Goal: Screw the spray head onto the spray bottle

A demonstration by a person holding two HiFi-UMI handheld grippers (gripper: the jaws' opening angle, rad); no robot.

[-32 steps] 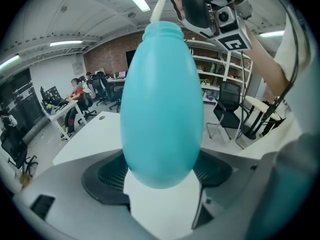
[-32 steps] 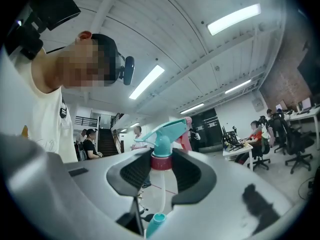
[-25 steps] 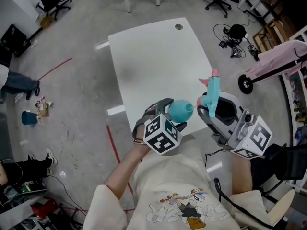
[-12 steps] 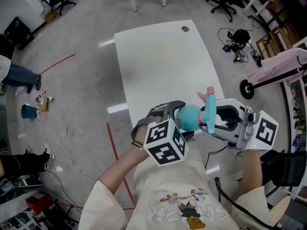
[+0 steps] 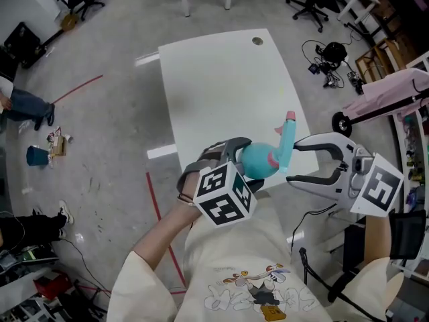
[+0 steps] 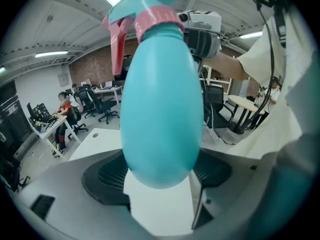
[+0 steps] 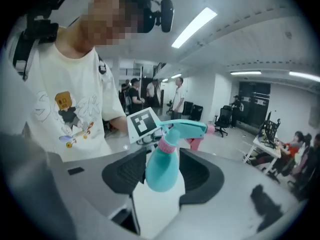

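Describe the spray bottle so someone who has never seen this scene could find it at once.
Find the white table in the head view, then its near edge, where the left gripper is. The spray bottle is clamped in its jaws: an egg-shaped teal body with a pink collar and trigger, the only brightly coloured thing there.

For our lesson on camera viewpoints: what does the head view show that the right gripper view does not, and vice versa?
Only the head view: the white table below and red tape on the floor. Only the right gripper view: a ceiling light strip and people standing in the background. Both: the teal spray bottle, its spray head on top, gripped by the left gripper.
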